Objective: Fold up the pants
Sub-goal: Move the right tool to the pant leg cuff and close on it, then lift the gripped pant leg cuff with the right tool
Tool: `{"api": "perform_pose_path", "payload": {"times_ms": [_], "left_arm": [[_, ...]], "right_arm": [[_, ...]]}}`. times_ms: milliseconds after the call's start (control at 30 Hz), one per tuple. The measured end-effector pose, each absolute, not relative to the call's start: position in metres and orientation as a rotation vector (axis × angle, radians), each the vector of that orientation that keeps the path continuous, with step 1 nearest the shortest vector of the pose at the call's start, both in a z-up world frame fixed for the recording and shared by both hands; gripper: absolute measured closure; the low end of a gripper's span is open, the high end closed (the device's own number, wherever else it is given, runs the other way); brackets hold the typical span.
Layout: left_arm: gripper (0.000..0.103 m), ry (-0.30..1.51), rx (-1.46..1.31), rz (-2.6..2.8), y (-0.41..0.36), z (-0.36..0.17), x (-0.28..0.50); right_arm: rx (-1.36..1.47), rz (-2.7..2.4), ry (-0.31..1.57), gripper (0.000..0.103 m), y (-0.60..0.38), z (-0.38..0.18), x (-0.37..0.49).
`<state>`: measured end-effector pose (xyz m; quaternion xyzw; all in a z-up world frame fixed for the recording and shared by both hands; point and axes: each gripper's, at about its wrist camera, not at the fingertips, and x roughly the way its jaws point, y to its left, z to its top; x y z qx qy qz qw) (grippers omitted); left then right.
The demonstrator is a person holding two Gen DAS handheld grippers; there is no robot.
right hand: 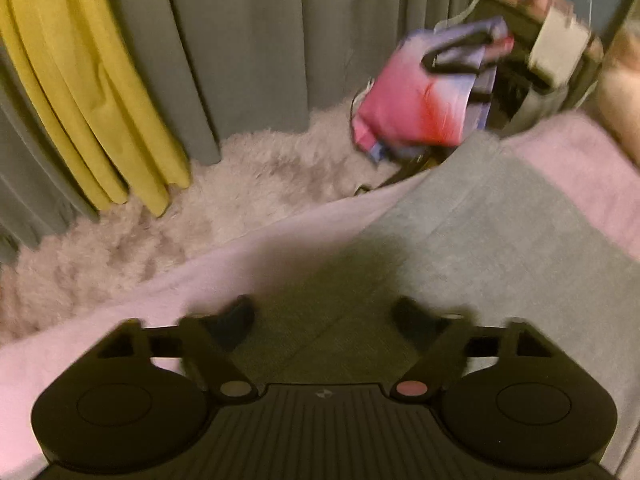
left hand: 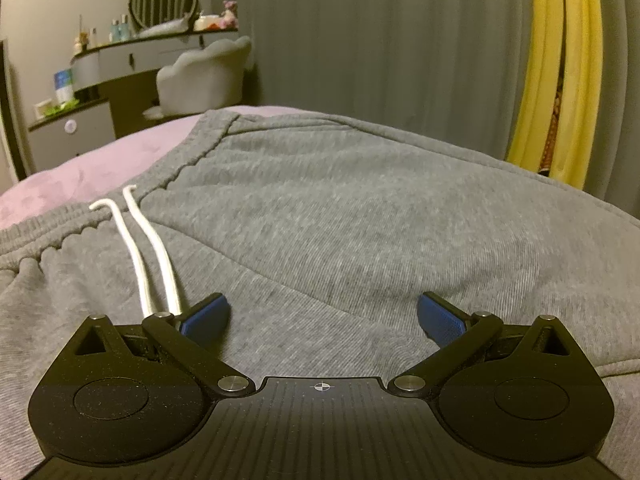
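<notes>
Nearest the left wrist camera, the left gripper [left hand: 323, 312] is held released, its blue fingers [left hand: 208, 314] spread wide just above the gray pants [left hand: 340, 208]. Two white drawstrings [left hand: 154, 256] are seen beside the left finger, running up to the waistband [left hand: 188, 160]. The pants are spread flat on a pink bed [left hand: 92, 168]. Over a pant leg [right hand: 480, 240], the right gripper [right hand: 323, 316] is likewise held released, though blurred. Farther off, a fluffy rug [right hand: 240, 172], gray and yellow curtains [right hand: 80, 92] and a pink bag [right hand: 416, 108] are seen.

Above the pants [left hand: 320, 220] the space is open; only the white drawstrings [left hand: 148, 264] lie across them near the waistband.
</notes>
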<state>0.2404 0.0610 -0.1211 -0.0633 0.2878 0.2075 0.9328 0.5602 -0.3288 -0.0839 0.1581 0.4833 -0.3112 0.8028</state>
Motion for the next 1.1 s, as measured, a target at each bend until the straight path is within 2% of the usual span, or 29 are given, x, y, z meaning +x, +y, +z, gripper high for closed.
{"api": "perform_pose_path", "payload": {"times_ms": [100, 233, 333, 433, 533, 600, 667, 700, 733, 900, 967, 1033, 1100], "left_arm": [[0.0, 0.589, -0.155, 0.417, 0.064, -0.121, 0.239], [0.0, 0.59, -0.197, 0.406, 0.07, -0.12, 0.237], [0.0, 0.59, -0.204, 0.41, 0.069, -0.119, 0.237], [0.0, 0.592, -0.214, 0.413, 0.068, -0.118, 0.234], [0.0, 0.593, -0.238, 0.408, 0.069, -0.116, 0.228], [0.0, 0.592, -0.248, 0.404, 0.068, -0.115, 0.223], [0.0, 0.591, -0.25, 0.404, 0.066, -0.113, 0.218], [0.0, 0.59, -0.249, 0.408, 0.064, -0.113, 0.216], [0.0, 0.587, -0.246, 0.412, 0.063, -0.113, 0.215], [0.0, 0.582, -0.234, 0.419, 0.06, -0.116, 0.216], [0.0, 0.58, -0.245, 0.413, 0.062, -0.116, 0.215], [0.0, 0.587, -0.248, 0.397, 0.064, -0.114, 0.214], [0.001, 0.598, -0.277, 0.383, 0.069, -0.105, 0.212]], "right_arm": [[0.307, -0.6, 0.999, 0.095, -0.34, -0.074, 0.552], [0.453, -0.462, 0.835, 0.096, -0.368, -0.037, 0.487], [0.563, -0.383, 0.72, 0.096, -0.377, -0.018, 0.377], [0.565, -0.444, 0.709, 0.097, -0.374, -0.033, 0.272], [0.528, -0.578, 0.743, 0.092, -0.377, -0.065, 0.216], [0.617, -0.542, 0.773, 0.09, -0.392, -0.069, 0.214], [0.604, -0.462, 0.7, 0.063, -0.396, -0.048, 0.224], [0.556, -0.461, 0.657, 0.034, -0.393, -0.038, 0.232], [0.479, -0.47, 0.635, 0.02, -0.389, -0.031, 0.244], [0.088, -0.428, 0.711, 0.022, -0.366, -0.042, 0.335], [-0.001, -0.45, 0.828, 0.049, -0.37, -0.065, 0.368], [0.085, -0.457, 0.855, 0.095, -0.379, -0.073, 0.373], [0.272, -0.549, 0.739, 0.096, -0.397, -0.059, 0.348]]}}
